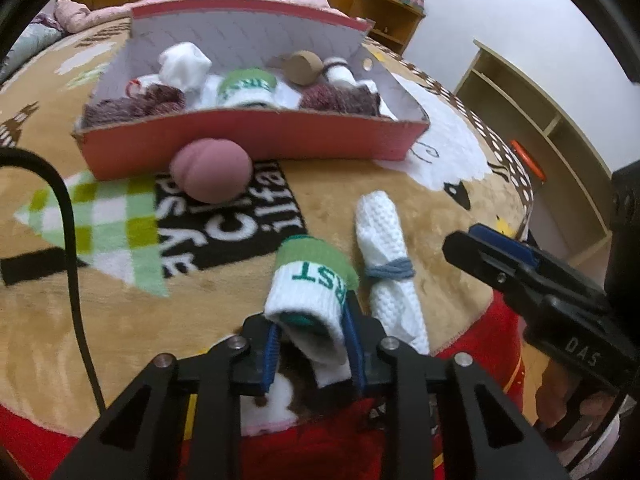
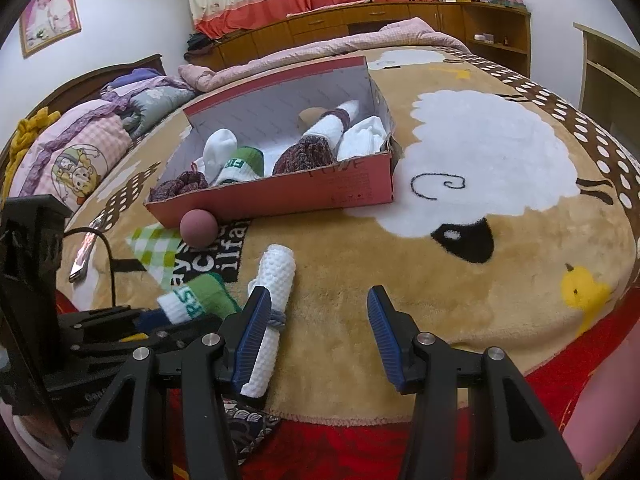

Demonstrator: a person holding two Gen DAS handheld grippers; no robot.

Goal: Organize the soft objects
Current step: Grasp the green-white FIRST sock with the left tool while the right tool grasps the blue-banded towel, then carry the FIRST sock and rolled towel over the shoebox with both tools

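Left-wrist view puts the green-and-white sock roll (image 1: 310, 284) straight ahead of my left claw (image 1: 314, 354), its long axis running away from me along the line of the fingers and on toward the red box (image 1: 256, 140). The near, white end sits between my two blue pads (image 1: 270, 354); the green cuff points at the box. My jaws are drawn in narrow and both pads look pressed against the sock's sides, so I judge I am grasping it, though it lies low over the blanket (image 1: 420, 208) and I cannot tell whether it is lifted clear.

Measured from the box, the sock roll lies well in front of the near wall, on my side of it. The pink ball (image 1: 212, 174) rests right against that wall. The white knitted roll (image 1: 386, 264), tied with a blue-grey band, lies just beside the sock roll on its right, its axis also pointing roughly boxward. The box already holds several rolled socks.

My right claw (image 2: 320, 332) hangs half spread and released, holding nothing; its left finger overlaps the white roll in its own view, the right finger over bare blanket. So the right hand is nearer the white roll, the left has the sock. The coming move, as I judge it, is a carry forward over the near wall.
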